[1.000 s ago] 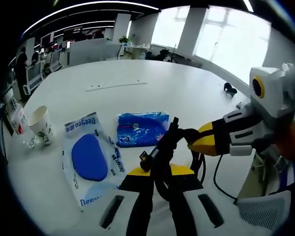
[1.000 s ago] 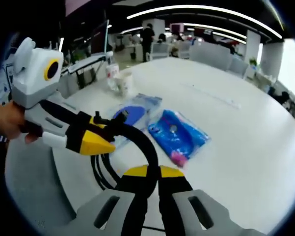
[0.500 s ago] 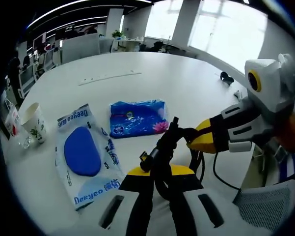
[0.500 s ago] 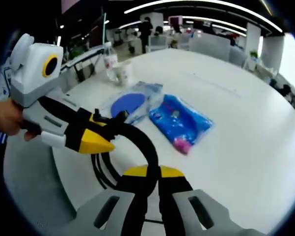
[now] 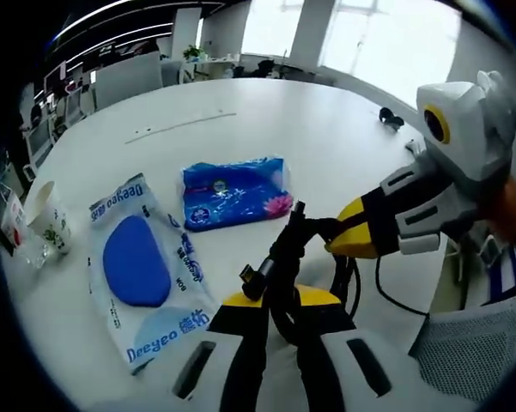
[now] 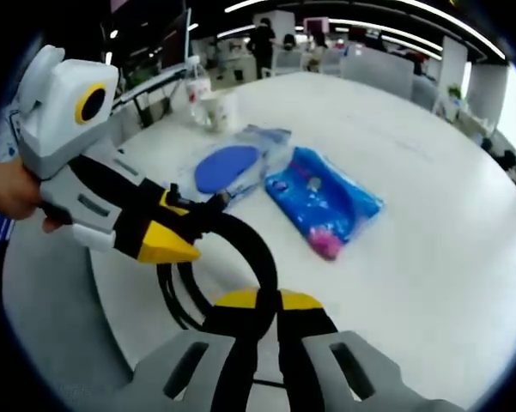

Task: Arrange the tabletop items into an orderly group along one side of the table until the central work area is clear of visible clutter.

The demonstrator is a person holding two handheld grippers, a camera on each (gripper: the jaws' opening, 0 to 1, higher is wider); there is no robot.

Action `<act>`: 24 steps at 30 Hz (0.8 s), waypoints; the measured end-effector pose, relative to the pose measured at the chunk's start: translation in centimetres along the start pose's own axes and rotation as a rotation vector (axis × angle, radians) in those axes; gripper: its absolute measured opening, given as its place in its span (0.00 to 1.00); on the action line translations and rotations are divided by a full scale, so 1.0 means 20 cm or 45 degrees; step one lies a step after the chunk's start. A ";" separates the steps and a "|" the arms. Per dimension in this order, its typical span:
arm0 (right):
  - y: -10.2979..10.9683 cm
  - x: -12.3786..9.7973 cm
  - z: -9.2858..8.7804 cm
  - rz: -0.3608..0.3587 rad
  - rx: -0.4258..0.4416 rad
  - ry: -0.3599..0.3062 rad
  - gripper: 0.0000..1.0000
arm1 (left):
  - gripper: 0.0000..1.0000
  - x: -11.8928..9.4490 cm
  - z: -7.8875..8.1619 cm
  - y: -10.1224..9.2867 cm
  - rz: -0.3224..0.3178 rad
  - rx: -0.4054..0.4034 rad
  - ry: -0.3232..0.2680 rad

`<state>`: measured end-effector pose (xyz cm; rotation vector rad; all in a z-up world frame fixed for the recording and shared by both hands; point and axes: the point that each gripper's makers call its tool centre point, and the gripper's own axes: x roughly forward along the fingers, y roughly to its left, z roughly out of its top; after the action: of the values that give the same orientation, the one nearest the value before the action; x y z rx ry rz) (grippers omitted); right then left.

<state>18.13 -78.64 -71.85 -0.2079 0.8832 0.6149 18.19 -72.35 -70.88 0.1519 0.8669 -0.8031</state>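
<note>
A coiled black cable [image 5: 285, 257] hangs between both grippers just above the table's near edge. My left gripper [image 5: 275, 302] is shut on it, its plug end [image 5: 251, 275] sticking out to the left. The right gripper [image 5: 336, 245] reaches in from the right, yellow tip against the same cable. In the right gripper view my right gripper [image 6: 266, 302] is shut on the cable loop [image 6: 256, 249], with the left gripper [image 6: 185, 245] entering from the left. A white wipes pack with a blue lid [image 5: 142, 266] and a blue tissue pack [image 5: 232, 193] lie flat side by side.
A paper cup [image 5: 48, 216] and a bottle [image 6: 197, 84] stand at the table edge beyond the wipes pack [image 6: 232, 167]. A thin strip [image 5: 180, 126] and a small black item [image 5: 391, 117] lie farther off. A mesh chair [image 5: 468, 356] stands at the right.
Both views have shifted slightly, so the packs sit a little differently in the picture. Both grippers keep their hold on the cable; the packs and cup stay in place.
</note>
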 end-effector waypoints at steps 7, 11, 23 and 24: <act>0.00 0.03 -0.02 0.003 -0.016 0.027 0.03 | 0.10 0.03 -0.03 0.01 0.015 0.014 0.029; 0.00 0.05 -0.03 0.012 -0.019 0.036 0.03 | 0.11 0.04 -0.05 0.02 0.022 0.013 0.046; 0.01 0.08 -0.06 0.015 -0.001 0.071 0.04 | 0.14 0.07 -0.09 0.02 0.033 -0.012 0.074; 0.01 0.09 -0.06 0.015 0.000 0.073 0.04 | 0.14 0.07 -0.09 0.02 0.035 -0.007 0.076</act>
<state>18.04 -78.36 -73.96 -0.2213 0.9403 0.6221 17.94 -72.15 -73.17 0.1835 0.9217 -0.7737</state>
